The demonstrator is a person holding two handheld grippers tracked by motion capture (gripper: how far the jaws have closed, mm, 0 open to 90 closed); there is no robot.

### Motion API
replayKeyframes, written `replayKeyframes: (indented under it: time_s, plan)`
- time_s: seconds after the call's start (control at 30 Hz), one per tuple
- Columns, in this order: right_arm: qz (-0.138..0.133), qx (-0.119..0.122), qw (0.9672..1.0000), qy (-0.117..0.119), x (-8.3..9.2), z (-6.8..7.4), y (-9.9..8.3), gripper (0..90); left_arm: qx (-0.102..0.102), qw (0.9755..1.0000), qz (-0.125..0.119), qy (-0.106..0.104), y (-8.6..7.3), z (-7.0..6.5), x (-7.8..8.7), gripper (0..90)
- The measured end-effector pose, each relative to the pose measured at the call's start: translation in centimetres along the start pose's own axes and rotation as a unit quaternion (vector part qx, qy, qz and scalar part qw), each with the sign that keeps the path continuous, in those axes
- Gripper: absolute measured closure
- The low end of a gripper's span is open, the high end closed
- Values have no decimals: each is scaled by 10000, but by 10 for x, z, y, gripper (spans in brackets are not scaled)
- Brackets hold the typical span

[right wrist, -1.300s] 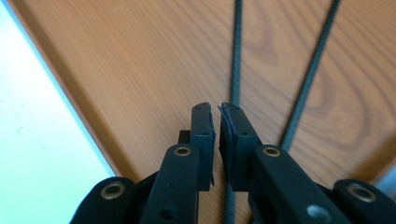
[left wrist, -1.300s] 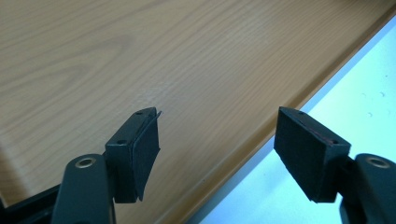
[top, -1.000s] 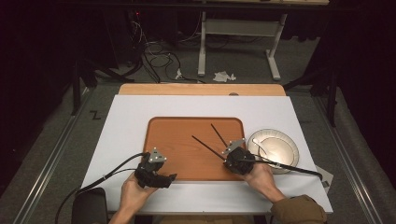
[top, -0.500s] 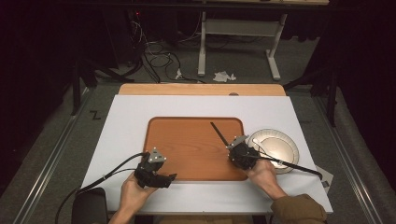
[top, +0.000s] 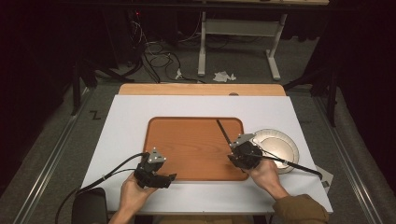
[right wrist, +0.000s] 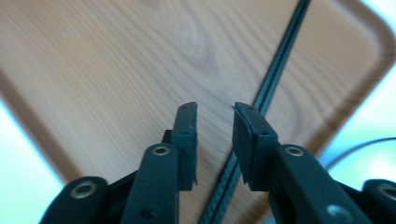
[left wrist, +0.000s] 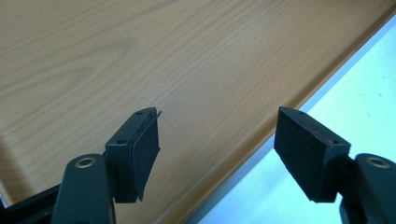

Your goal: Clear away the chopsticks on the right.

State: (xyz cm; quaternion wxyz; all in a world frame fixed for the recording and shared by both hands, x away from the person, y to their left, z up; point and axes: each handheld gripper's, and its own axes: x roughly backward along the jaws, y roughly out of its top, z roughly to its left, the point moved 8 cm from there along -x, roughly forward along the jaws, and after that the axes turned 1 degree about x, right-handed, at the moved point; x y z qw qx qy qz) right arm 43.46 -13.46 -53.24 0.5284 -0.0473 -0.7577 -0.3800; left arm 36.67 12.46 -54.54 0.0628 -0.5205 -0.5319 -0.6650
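Note:
Two black chopsticks (top: pixel 223 131) lie side by side on the right part of the wooden tray (top: pixel 187 140). My right gripper (top: pixel 236 154) sits at their near end. In the right gripper view its jaws (right wrist: pixel 215 108) have just been opening and stand apart with only tray wood between them. The chopsticks (right wrist: pixel 280 65) run on the tray (right wrist: pixel 116 70) under the right pad. My left gripper (top: pixel 166 178) rests at the tray's near left edge. In the left gripper view it (left wrist: pixel 217 144) is open and empty above the tray's rim (left wrist: pixel 261 135).
A round silver plate (top: pixel 280 144) lies just right of the tray, close behind my right hand. The white table top (top: pixel 130 121) surrounds the tray, with a wooden strip (top: pixel 201 89) along its far edge. Cables trail from both grippers toward the near edge.
A second ago my right gripper held one chopstick pointing up-left across the tray. It swung that stick beside the other one, and its jaws now stand apart, off the stick.

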Motion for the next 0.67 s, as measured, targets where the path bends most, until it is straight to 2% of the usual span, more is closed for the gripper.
replayKeyframes:
  time_s: [0.13,0.2,0.23,0.3,0.37,0.47,0.57,0.67]
  plan:
    - [-271,67,9996,-107,18,-1,-4,675,-31,10000,-35,24,0,0,2,309]
    - [-455,6,9990,-31,27,-2,-6,659,-10,10000,-88,26,1,0,3,311]
    - [-545,-102,9984,88,33,-3,-8,647,-7,9999,-106,32,1,0,3,311]
    - [-599,-179,9980,51,37,-6,-13,626,-26,9999,-117,31,1,0,4,312]
    - [-657,-242,9975,111,41,-7,-21,600,-21,9999,-140,45,2,0,5,312]
    - [-625,-202,9978,74,43,-6,-30,588,-31,9999,-154,61,2,1,5,312]
    - [-602,-333,9973,247,42,-2,-38,586,-30,9999,-159,60,2,0,6,312]
    - [-491,-288,9982,168,37,-2,-43,586,-36,9999,-156,58,2,1,6,312]
